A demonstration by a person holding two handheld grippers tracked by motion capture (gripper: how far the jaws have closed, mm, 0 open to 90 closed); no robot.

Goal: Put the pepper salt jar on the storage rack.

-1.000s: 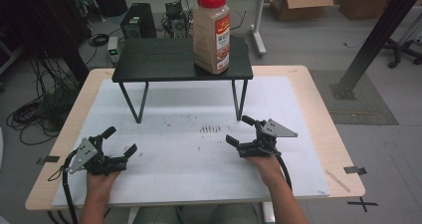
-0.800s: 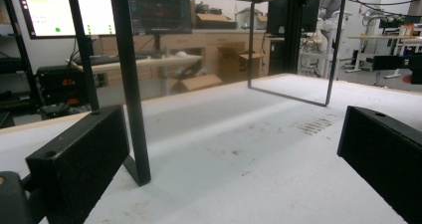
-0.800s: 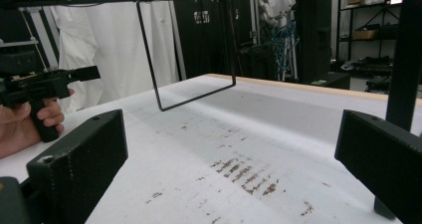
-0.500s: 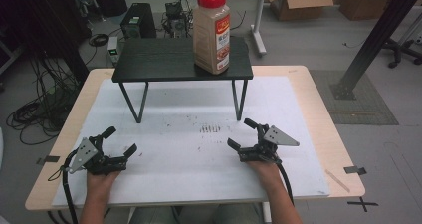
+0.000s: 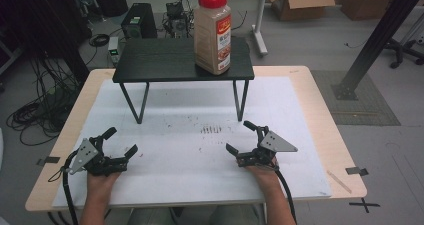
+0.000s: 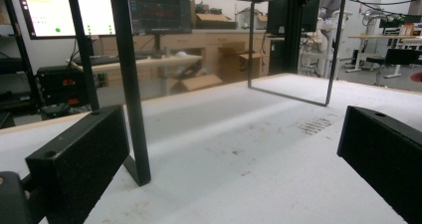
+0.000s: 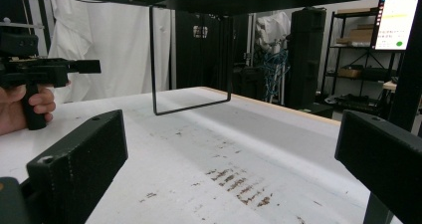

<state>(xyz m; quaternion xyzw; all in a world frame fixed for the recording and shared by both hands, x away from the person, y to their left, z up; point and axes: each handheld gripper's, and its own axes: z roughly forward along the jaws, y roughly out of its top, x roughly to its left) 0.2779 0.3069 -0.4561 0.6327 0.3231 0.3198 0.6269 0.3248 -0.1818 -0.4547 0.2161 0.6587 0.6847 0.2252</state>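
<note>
Two grippers sit low over the white mat, both jaws spread wide, nothing held. My left gripper and right gripper are well apart, each near my edge of the table. Nearest thing to work on: the spice jar, red lid, upright on the black stand, far ahead of both grippers, closer to the right one's line. Stand legs touch the mat ahead of the jaws; in the left gripper view one leg stands just ahead between the jaws, toward the left jaw. In the right gripper view the stand's top runs overhead, dark smudges on the mat just ahead between the jaws, and my left hand gripping its handle off to the left.
</note>
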